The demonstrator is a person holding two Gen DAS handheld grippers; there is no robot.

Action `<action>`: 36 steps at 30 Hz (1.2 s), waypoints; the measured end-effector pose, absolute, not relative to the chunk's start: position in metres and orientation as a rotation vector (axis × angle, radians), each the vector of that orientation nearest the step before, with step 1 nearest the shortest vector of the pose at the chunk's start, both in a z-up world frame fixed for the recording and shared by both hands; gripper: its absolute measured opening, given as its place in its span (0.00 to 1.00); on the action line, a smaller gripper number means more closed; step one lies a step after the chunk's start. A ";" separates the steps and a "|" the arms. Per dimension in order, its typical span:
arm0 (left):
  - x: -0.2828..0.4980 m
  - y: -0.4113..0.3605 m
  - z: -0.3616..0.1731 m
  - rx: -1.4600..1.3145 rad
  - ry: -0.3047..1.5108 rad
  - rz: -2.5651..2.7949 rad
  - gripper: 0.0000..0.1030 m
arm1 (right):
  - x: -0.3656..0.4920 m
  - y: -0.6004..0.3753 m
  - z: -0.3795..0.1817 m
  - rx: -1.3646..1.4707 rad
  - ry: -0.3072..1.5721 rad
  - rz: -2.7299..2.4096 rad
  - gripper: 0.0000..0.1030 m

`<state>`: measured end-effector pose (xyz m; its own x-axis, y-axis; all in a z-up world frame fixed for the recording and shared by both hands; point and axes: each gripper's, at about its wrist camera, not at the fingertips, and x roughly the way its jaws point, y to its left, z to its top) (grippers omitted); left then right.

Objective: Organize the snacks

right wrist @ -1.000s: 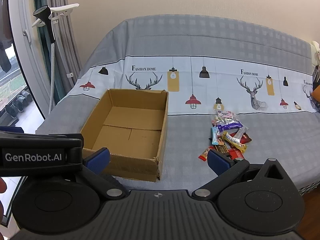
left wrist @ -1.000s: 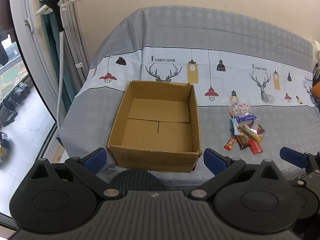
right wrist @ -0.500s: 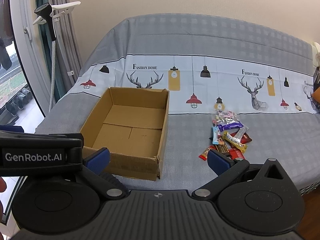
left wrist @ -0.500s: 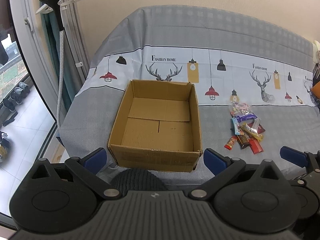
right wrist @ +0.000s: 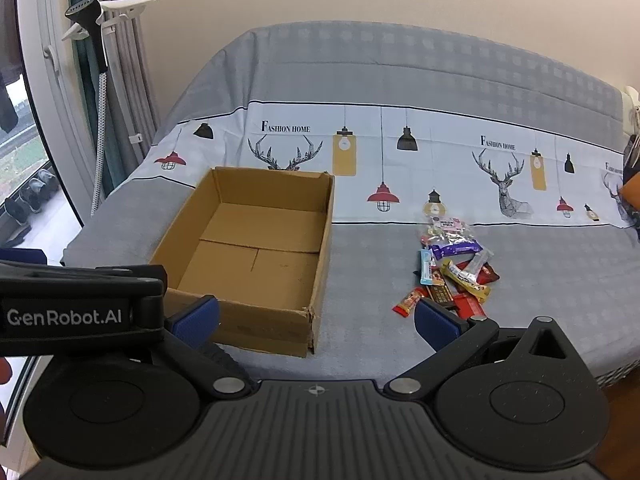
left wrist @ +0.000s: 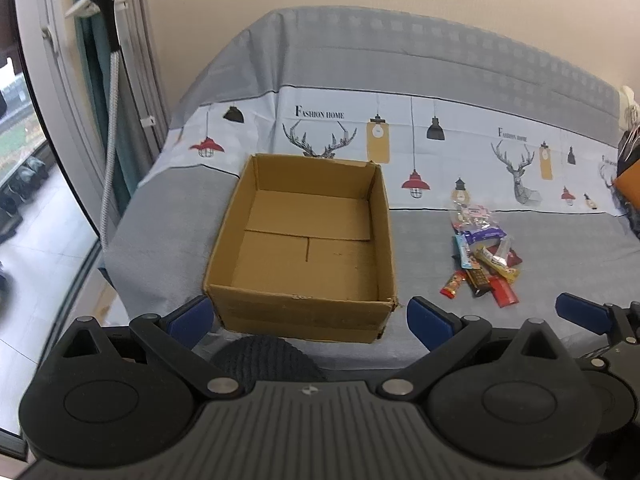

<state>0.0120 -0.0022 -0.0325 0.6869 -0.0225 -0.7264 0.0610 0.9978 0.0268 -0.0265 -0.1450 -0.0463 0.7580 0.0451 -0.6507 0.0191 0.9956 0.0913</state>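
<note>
An empty cardboard box (left wrist: 308, 252) (right wrist: 256, 248) sits open on the bed. To its right lies a pile of wrapped snacks (left wrist: 482, 256) (right wrist: 454, 266), bars and a clear bag of sweets. My left gripper (left wrist: 308, 318) hangs open just short of the box's near wall, with nothing between its blue pads. My right gripper (right wrist: 316, 322) is open too, low at the bed's near edge; its right fingertip (right wrist: 434, 322) covers the near end of the snack pile. The left gripper's body shows at the left of the right wrist view.
A grey and white bedsheet (left wrist: 440, 80) with deer and lamp prints covers the bed. A garment steamer on a hose (left wrist: 110, 80) stands by the curtain and window at the left. A dark knitted object (left wrist: 264, 360) lies below the box's near wall.
Both views have crept slightly forward and the box and snacks sit a touch nearer. Nothing was gripped or moved on the bed.
</note>
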 end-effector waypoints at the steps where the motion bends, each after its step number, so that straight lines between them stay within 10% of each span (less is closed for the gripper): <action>1: 0.014 -0.001 -0.034 0.044 0.817 -0.053 1.00 | -0.026 -0.145 -0.047 0.098 0.711 0.016 1.00; 23: 0.147 -0.151 -0.209 0.183 0.886 -0.266 1.00 | 0.045 -0.316 -0.217 0.226 0.728 -0.022 0.99; 32: 0.236 -0.237 -0.318 0.172 0.890 -0.483 0.99 | 0.107 -0.420 -0.308 0.275 0.793 -0.105 0.73; 36: 0.262 -0.254 -0.366 0.166 0.968 -0.539 0.57 | 0.140 -0.428 -0.327 0.203 0.799 -0.079 0.71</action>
<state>0.2622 -0.2537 -0.3656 0.4477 -0.3608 -0.8182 0.5053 0.8570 -0.1014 0.1399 -0.4275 -0.3272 0.6957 0.0063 -0.7184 0.1469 0.9776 0.1508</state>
